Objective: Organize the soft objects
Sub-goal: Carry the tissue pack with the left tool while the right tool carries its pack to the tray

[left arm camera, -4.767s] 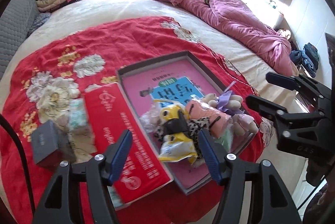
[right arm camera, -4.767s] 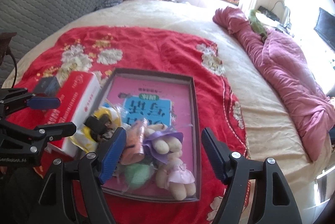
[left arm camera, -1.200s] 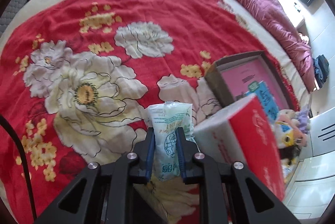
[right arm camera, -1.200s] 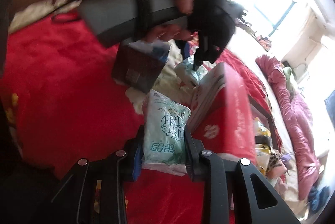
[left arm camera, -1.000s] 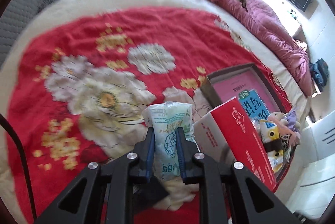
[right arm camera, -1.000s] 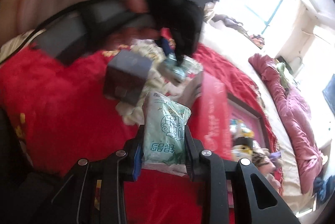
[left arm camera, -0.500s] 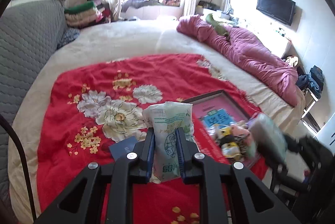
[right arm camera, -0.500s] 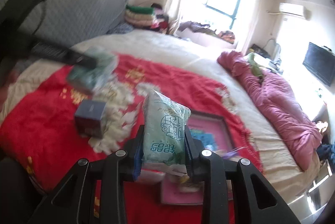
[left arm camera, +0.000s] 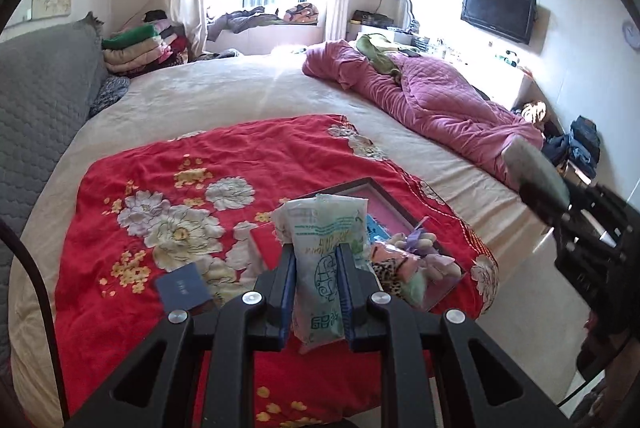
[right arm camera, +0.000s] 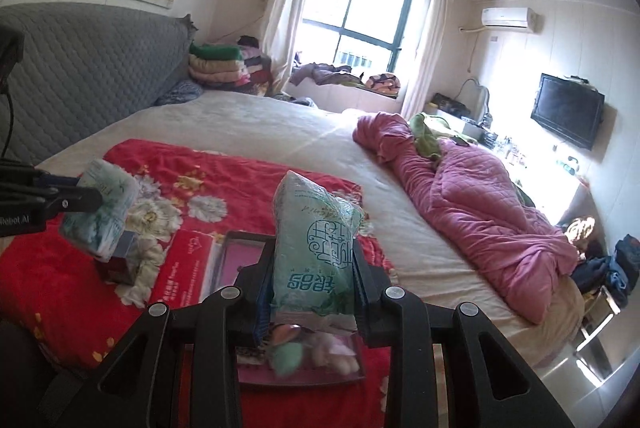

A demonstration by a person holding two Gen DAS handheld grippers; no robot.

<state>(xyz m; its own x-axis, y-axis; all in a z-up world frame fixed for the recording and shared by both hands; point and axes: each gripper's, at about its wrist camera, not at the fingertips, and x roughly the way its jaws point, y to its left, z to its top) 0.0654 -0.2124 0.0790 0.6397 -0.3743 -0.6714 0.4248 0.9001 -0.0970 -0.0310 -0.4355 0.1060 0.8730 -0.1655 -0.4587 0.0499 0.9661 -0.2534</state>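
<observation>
Right, both tissue packs are now off the bed and in the air: a second ago the two grippers were low over the red blanket (left arm camera: 132, 312) beside the red box (right arm camera: 188, 268), and both views have since pulled up and back to take in the whole room. Left gripper (left arm camera: 316, 292) is clamped on a green tissue pack (left arm camera: 322, 260), held upright between its blue pads; right gripper (right arm camera: 314, 292) is clamped on a second green tissue pack (right arm camera: 316, 248), same orientation. Each pack also shows in the other camera, blurred from motion, so the lift is probably not finished. My read: pick phase done, next is carrying both packs over to the dark-framed tray (left arm camera: 384, 196) and dropping them in with the rest. Count: two tissue packs, both held; one tray, lying on the blanket just beside the red box; one red box; one small dark blue box (left arm camera: 182, 286) on the blanket, clear of the tray. Soft toys in the tray (left arm camera: 408, 260): a heap of maybe four or five, though the packs block part of it in both views, so I can't give a firm number.
</observation>
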